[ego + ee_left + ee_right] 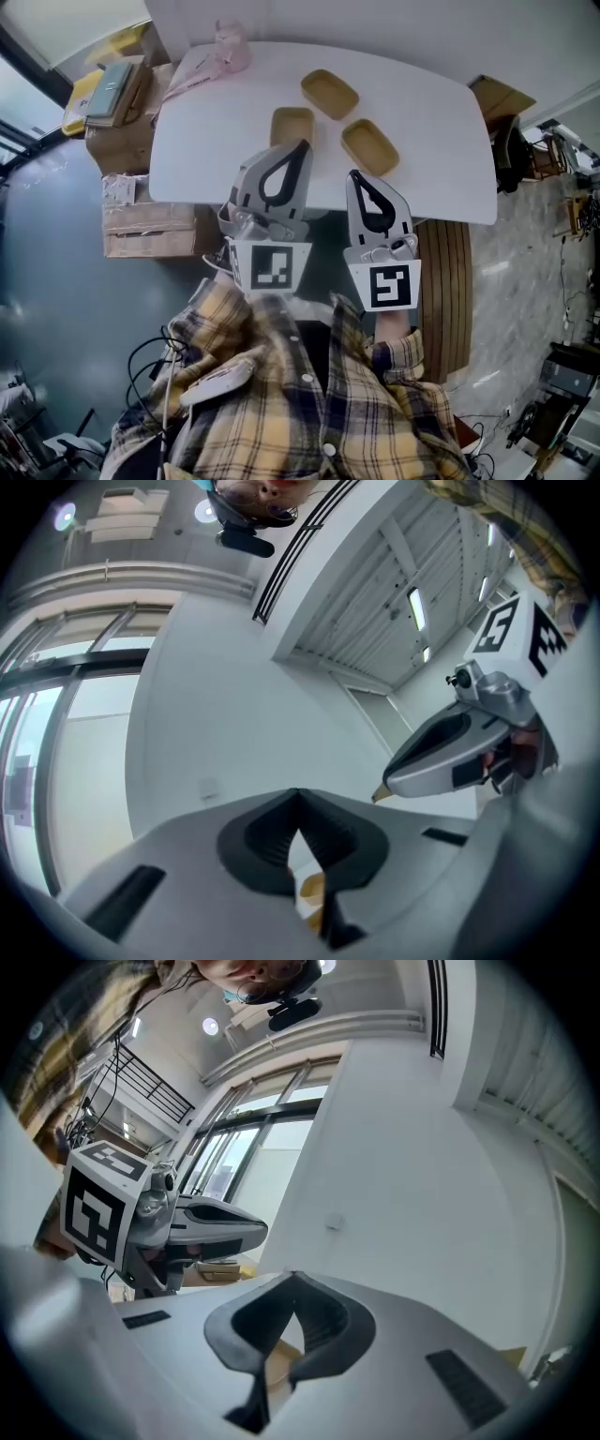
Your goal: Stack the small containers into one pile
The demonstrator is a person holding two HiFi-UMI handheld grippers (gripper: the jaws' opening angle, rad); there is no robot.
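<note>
Plaid shirt [309, 394] fills the bottom of the head view. Above it the left gripper [298, 150] and right gripper [357, 178] are held side by side, each with its marker cube [270, 265] toward the camera and its tip at the near edge of a white table [431, 131]. Three tan containers lie apart and unstacked on the table: one [329, 94] is farthest back, one [369, 147] is just ahead of the right gripper, and one [291, 125] is partly hidden behind the left gripper's tip. Cardboard boxes [141, 230] stand on the floor left of the table. In the left gripper view the jaws are pressed together at the tips with nothing pinched. A container [311, 888] shows tan through the gap below the tips, and the right gripper [394, 782] hangs at the right. In the right gripper view the jaws likewise meet at the tips and grip nothing. A container [275, 1358] shows through the gap, and the left gripper [258, 1232] sits at the left.
</note>
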